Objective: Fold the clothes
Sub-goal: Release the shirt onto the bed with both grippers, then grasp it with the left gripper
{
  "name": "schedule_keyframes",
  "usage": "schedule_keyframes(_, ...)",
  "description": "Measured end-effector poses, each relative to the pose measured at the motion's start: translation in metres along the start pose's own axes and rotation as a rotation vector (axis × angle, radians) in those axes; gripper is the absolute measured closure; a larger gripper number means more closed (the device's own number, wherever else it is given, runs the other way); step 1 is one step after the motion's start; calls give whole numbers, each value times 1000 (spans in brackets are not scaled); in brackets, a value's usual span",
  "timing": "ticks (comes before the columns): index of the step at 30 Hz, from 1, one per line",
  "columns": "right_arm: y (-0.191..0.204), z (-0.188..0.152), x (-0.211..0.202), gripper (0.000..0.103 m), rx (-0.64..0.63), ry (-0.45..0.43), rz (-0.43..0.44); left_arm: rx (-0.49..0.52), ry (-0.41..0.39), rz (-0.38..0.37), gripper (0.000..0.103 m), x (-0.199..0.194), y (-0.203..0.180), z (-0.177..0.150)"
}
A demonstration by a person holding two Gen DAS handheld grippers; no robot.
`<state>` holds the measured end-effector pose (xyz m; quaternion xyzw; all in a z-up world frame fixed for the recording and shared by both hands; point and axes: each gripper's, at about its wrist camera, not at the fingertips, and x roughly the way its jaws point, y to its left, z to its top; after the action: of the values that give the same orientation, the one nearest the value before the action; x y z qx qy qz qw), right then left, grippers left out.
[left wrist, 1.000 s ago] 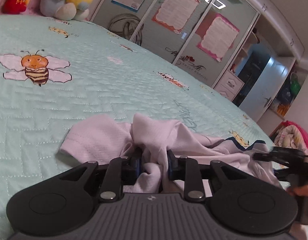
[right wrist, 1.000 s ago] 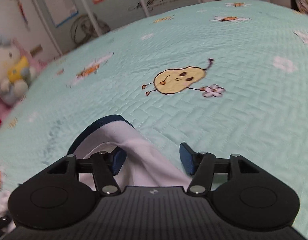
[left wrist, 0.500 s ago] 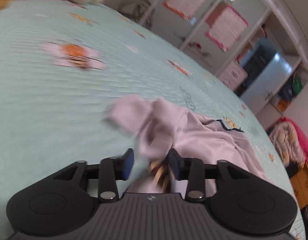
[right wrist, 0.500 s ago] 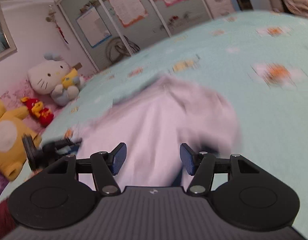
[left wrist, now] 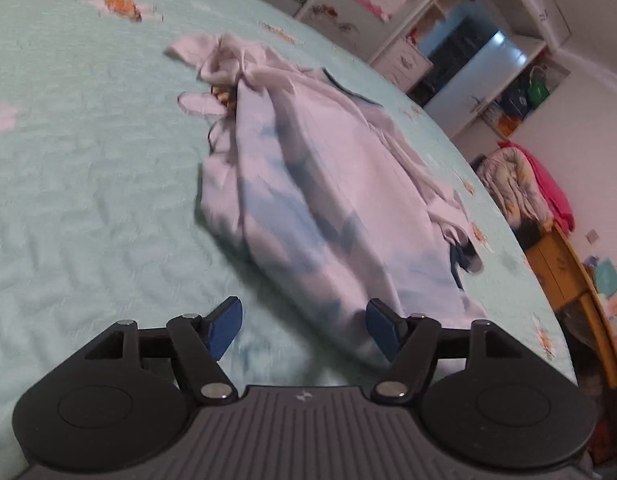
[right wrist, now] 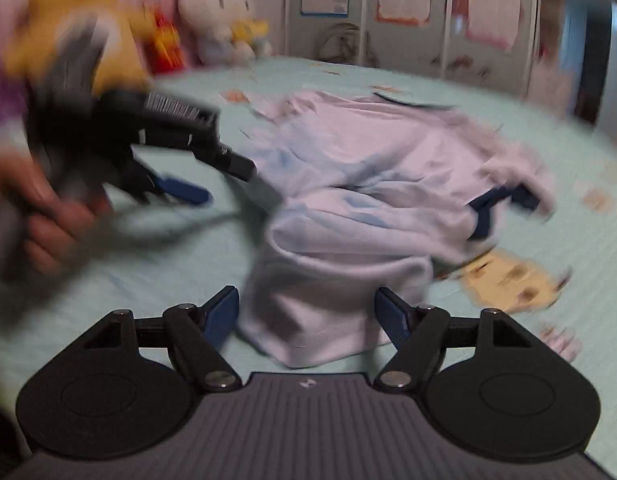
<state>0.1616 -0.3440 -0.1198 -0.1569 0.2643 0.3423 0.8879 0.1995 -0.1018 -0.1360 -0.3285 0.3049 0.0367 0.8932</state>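
Here a crumpled white shirt (left wrist: pixel 332 184) with navy trim is seen lying on the mint quilted bed (left wrist: pixel 88 200). The left claw (left wrist: pixel 304 326) is opening, its pads off the cloth; the right claw (right wrist: pixel 310 314) is closing, unclenched, astride the shirt's near hem.

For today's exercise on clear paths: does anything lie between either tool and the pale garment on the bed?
Nothing visible does. The pale garment lies crumpled on the green bedspread, directly ahead of the left tool, whose jaws are opening, and the right tool, whose jaws are closing. Neither grips cloth.
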Motion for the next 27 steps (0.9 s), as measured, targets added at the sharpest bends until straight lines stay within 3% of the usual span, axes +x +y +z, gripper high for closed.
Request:
schedule_keyframes(1,-6,1,4,69,14,1,11,-5,9,-3,47,6,1,8)
schedule_keyframes(2,-19,6,7,99,72,11,35,-7,24,-6,92,13,3,17)
schedule_keyframes(3,-33,11,10,99,143,23,63,-24,38,-16,101,18,5,29)
schedule_keyframes(4,-52,19,10,100,240,21,112,-44,50,-29,101,22,8,42)
schedule_keyframes(6,-107,32,2,100,589,-57,272,-69,-9,-67,101,19,6,69)
schedule_keyframes(8,-164,34,-4,100,923,-197,389,-75,-74,-90,100,16,0,97)
schedule_keyframes(10,-207,32,1,100,1071,-266,290,-78,-104,-64,91,26,-4,117)
schedule_keyframes(12,-234,27,16,94,1105,-234,132,-61,-114,-8,46,40,-8,133)
schedule_keyframes(13,-242,23,24,94,1112,-205,59,-52,-105,36,42,45,-7,133)
schedule_keyframes(14,-243,17,27,89,1117,-190,41,-48,-97,78,42,48,-5,132)
schedule_keyframes(15,-242,10,28,76,1122,-179,41,-43,-89,120,41,51,-3,130)
schedule_keyframes(17,-237,-5,28,54,1138,-169,59,-75,-105,119,41,35,17,113)
schedule_keyframes(21,-207,-32,15,51,1073,-151,60,-93,-124,122,41,4,29,70)
schedule_keyframes(23,-197,-42,14,52,1027,-164,65,-1,-117,109,41,-5,17,49)
schedule_keyframes(27,-182,-50,7,48,950,-223,45,348,-136,75,40,-12,-42,3)
